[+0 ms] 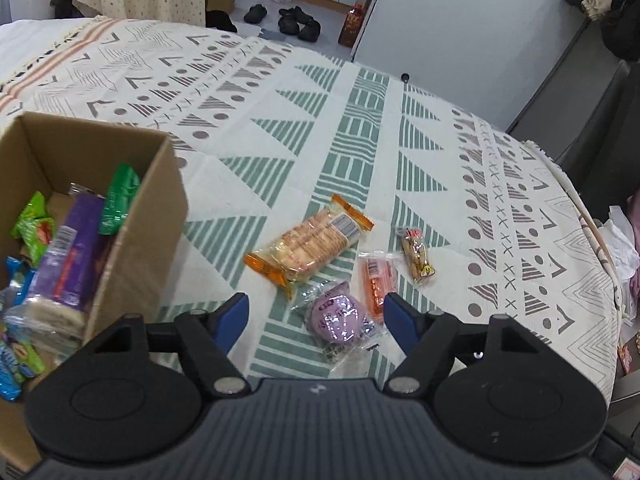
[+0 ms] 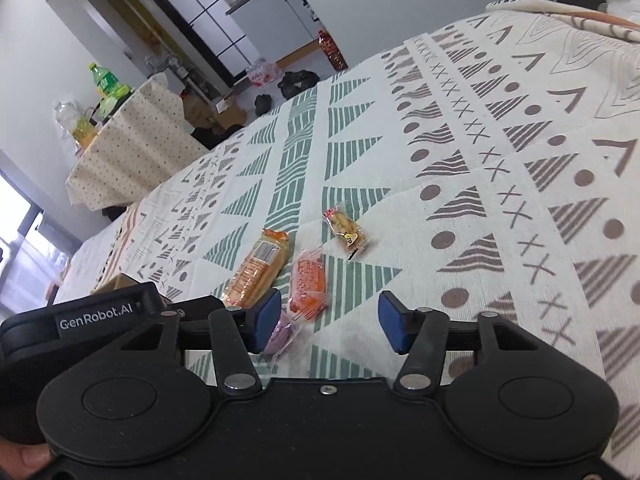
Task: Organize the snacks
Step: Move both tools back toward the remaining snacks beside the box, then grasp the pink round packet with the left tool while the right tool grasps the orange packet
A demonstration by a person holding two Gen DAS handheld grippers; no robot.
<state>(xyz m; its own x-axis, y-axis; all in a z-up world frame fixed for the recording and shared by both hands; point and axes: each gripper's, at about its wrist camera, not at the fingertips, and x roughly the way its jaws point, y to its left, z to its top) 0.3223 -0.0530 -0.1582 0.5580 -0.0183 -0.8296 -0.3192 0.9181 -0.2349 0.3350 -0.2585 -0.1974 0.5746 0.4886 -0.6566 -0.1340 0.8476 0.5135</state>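
Note:
Several wrapped snacks lie on the patterned cloth: an orange cracker pack [image 1: 310, 242] [image 2: 258, 268], a round purple snack [image 1: 338, 318] [image 2: 280, 330], a small orange packet [image 1: 376, 282] [image 2: 308, 280] and a small clear packet of sticks [image 1: 416, 256] [image 2: 346, 230]. A cardboard box [image 1: 140, 216] at the left holds several colourful packets. My left gripper [image 1: 316, 320] is open just above the purple snack, which lies between its blue fingertips. My right gripper [image 2: 328, 318] is open too, hovering near the orange packet, empty. The left gripper's body [image 2: 96, 316] shows at the left of the right wrist view.
The cloth [image 1: 360, 128] covers a wide surface whose edge curves down at the right [image 1: 592, 240]. Beyond it lie black shoes [image 1: 298, 20], a dotted-cloth table [image 2: 132, 140] with bottles, and boxes on the floor. A fingertip [image 2: 24, 456] holds the right gripper.

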